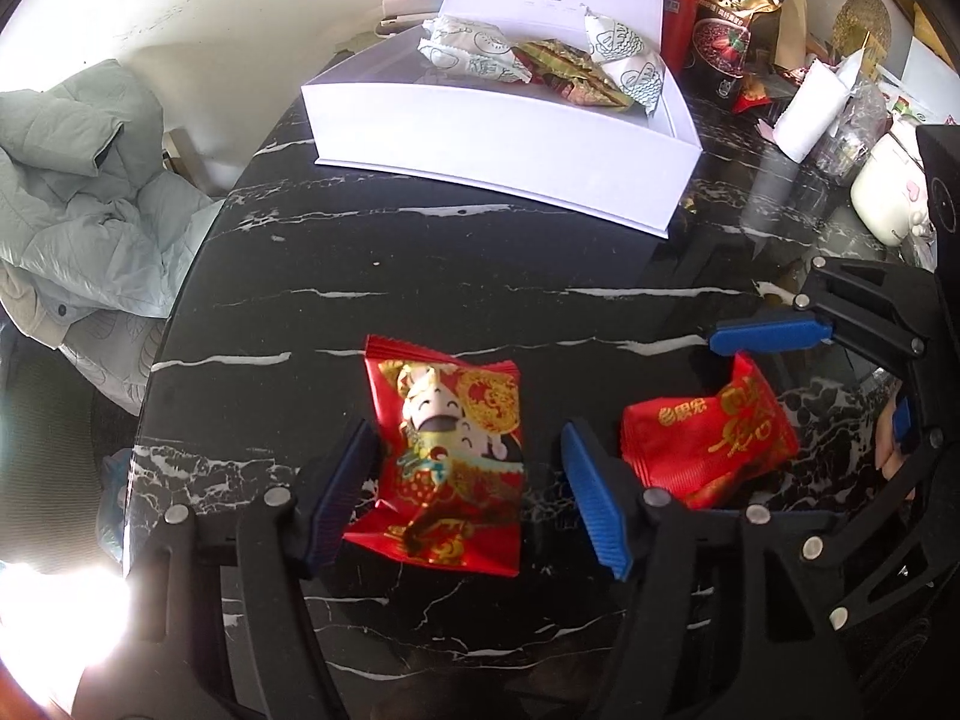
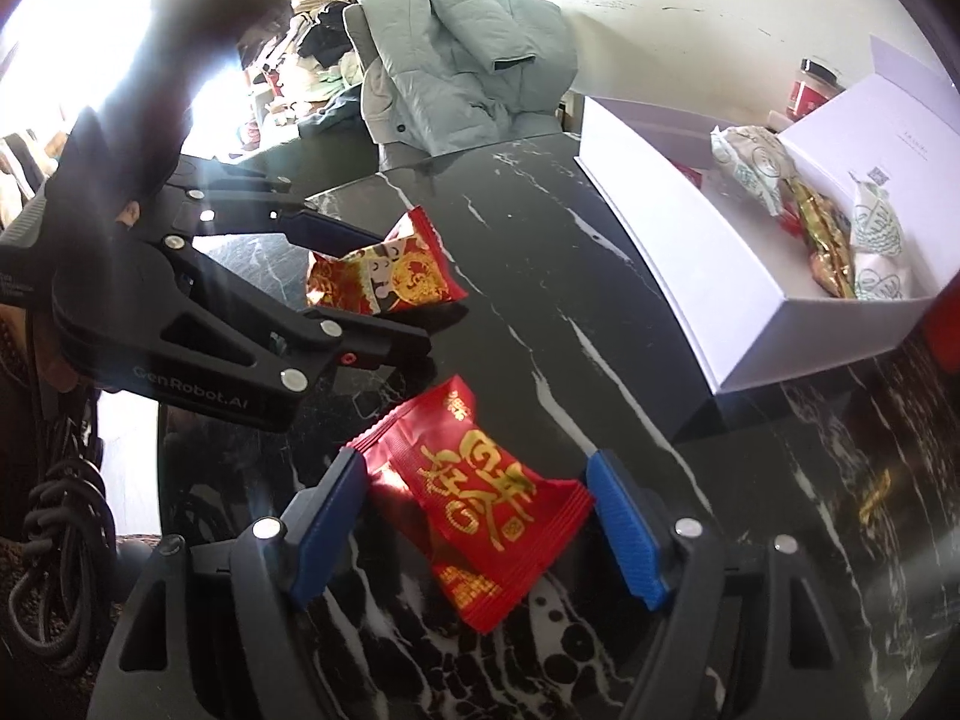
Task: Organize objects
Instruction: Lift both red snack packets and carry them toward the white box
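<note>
Packets lie one per gripper: cartoon-print snack packet (image 1: 451, 457) between the wide-open, empty jaws of the left gripper (image 1: 471, 489), near the bench's (image 1: 480, 276) left edge; red snack packet (image 2: 480, 501) crosswise between the right gripper's (image 2: 477, 525) equally open jaws.

The right gripper (image 2: 477, 525) stood open around a red gold-lettered packet (image 2: 480, 504) lying on the black marble table (image 2: 540, 276). The left gripper (image 2: 384, 294) straddled a cartoon-printed red packet (image 2: 384, 270), jaws apart. A white box (image 2: 690, 240) held wrapped snacks (image 2: 828, 228).
</note>
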Action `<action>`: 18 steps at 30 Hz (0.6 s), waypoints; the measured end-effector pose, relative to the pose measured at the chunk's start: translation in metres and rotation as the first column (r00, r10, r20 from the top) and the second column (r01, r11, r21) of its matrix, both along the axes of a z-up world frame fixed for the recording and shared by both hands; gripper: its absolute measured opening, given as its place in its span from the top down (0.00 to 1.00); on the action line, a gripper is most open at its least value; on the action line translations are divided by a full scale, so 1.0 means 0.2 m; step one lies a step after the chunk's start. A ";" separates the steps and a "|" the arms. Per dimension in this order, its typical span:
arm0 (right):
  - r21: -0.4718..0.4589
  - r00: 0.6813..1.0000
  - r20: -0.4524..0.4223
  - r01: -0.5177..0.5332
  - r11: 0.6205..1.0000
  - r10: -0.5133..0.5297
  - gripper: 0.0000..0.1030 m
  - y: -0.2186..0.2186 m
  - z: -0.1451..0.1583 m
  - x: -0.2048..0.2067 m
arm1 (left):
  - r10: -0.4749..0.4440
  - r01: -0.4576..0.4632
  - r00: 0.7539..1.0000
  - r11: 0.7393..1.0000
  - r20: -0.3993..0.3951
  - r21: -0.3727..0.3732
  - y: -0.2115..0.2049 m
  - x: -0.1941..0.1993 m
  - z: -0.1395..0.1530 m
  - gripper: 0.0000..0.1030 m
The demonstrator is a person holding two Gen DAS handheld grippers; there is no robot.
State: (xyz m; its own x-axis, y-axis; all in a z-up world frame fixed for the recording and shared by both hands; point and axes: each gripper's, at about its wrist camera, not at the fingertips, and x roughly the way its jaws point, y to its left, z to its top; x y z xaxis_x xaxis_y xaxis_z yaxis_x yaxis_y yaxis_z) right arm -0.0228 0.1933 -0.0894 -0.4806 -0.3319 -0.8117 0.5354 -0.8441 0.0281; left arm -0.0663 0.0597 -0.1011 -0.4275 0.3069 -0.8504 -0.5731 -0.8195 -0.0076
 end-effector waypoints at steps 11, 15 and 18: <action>-0.140 0.896 0.087 0.443 0.885 -0.435 0.37 0.18 0.01 0.03 | 0.036 -0.037 0.999 0.999 0.024 0.026 -0.04 -0.01 0.00 0.38; -0.114 0.921 0.087 0.388 0.915 -0.380 0.32 0.17 0.01 0.03 | 0.053 -0.054 0.998 0.998 0.033 0.032 -0.05 -0.01 0.01 0.38; -0.103 0.947 0.048 0.320 0.942 -0.316 0.31 0.14 0.03 0.05 | 0.045 -0.046 0.999 0.998 0.020 0.033 -0.04 0.01 0.03 0.38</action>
